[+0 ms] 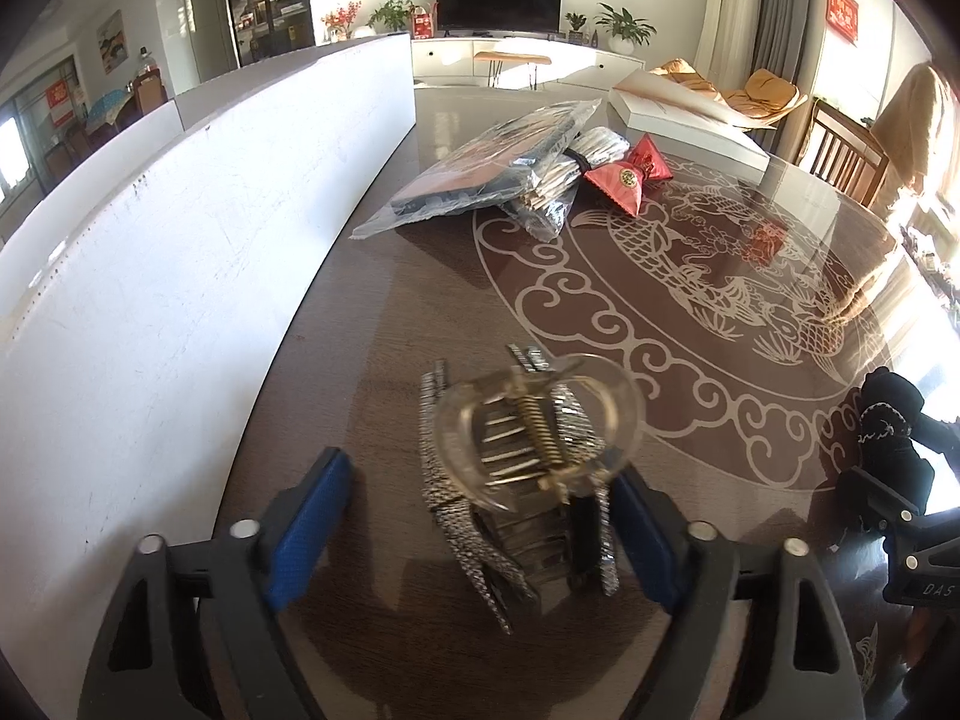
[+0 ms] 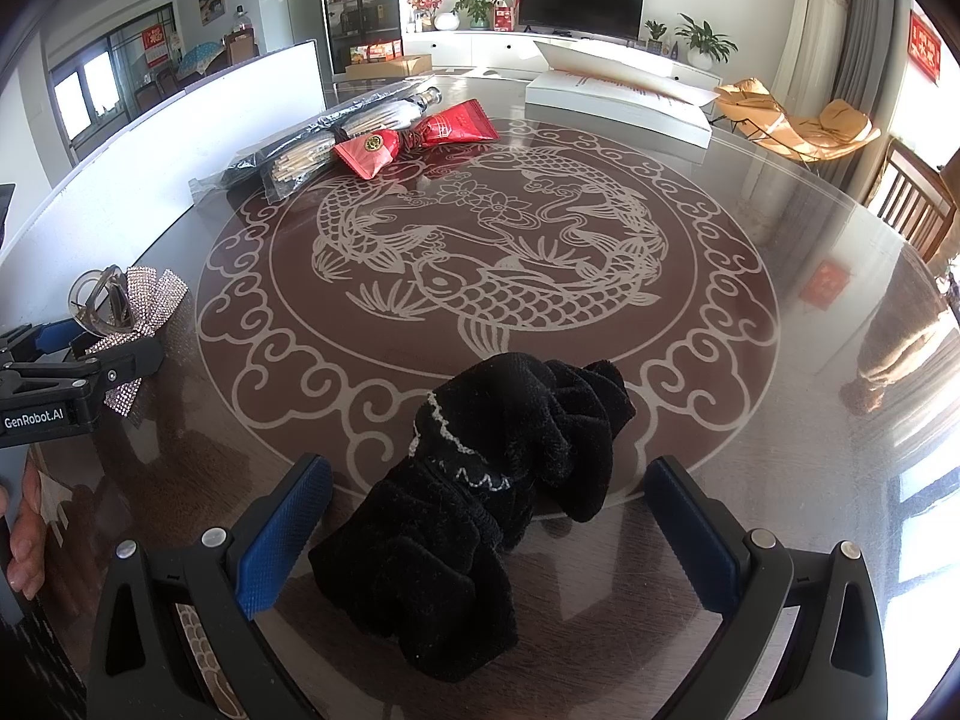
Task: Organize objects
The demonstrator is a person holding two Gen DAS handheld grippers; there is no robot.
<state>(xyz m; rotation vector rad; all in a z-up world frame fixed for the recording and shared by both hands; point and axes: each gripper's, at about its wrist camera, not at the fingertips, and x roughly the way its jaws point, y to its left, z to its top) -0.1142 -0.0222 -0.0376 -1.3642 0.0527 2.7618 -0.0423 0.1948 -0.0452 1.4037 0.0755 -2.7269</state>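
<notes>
Right wrist view — "GenRobot.AI" on left tongs (image 2: 90,336), partly closed around hair clip (image 2: 120,306); right tongs (image 2: 486,516) open.

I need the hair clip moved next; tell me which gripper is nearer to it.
Left. The left gripper straddles the hair clip; the right gripper sits off to the clip's right, around the black scrunchie.

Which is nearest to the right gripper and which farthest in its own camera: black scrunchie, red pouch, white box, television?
1. Black scrunchie, between the right gripper's fingers.
2. Red pouch, far left on the table.
3. White box, table's far edge.
4. Television, back wall.
</notes>
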